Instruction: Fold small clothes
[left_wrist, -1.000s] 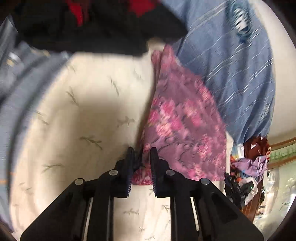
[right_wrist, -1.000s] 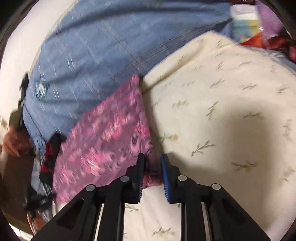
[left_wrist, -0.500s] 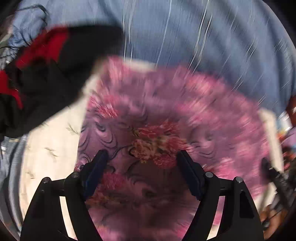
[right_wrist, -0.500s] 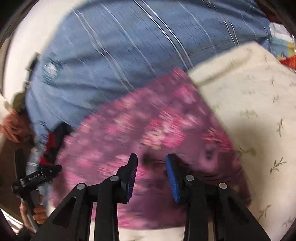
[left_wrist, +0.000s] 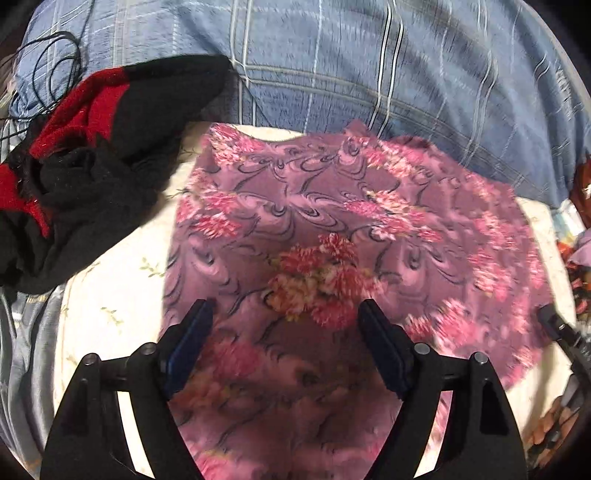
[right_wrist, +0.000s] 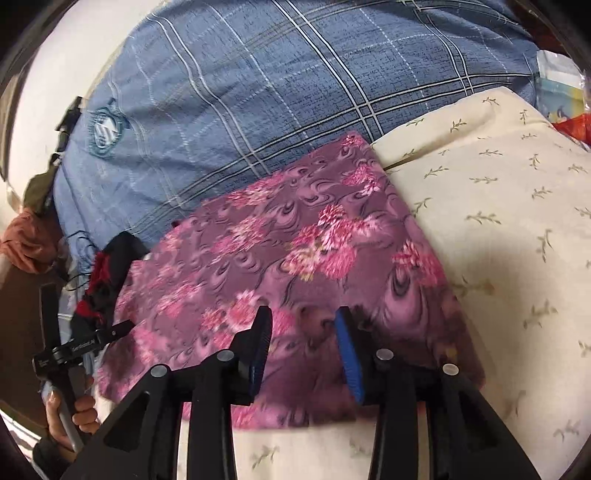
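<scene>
A purple cloth with pink flowers (left_wrist: 332, 229) lies flat on a cream leaf-print pillow (left_wrist: 110, 295). My left gripper (left_wrist: 284, 310) hovers over the cloth's near part, jaws wide open and nothing between the pads. In the right wrist view the same cloth (right_wrist: 288, 251) spreads across the pillow's left side. Above its near edge is my right gripper (right_wrist: 303, 314), whose jaws are opening with a clear gap between the blue pads (right_wrist: 345, 343). The pads do not pinch the fabric. A hand (right_wrist: 77, 410) holds the left gripper's handle (right_wrist: 55, 354) at the lower left.
A black and red knit garment (left_wrist: 81, 155) is heaped to the cloth's left, with a thin black cable (left_wrist: 48, 70) behind it. Blue plaid bedding (left_wrist: 369, 66) runs along the far side. More of the cream pillow (right_wrist: 498, 221) lies to the right. Colourful clutter (left_wrist: 576, 258) sits at the right edge.
Both grippers were shut on the cloth's near edge; both have let go and opened. They have swung over the cloth, which now lies spread out beneath them.
</scene>
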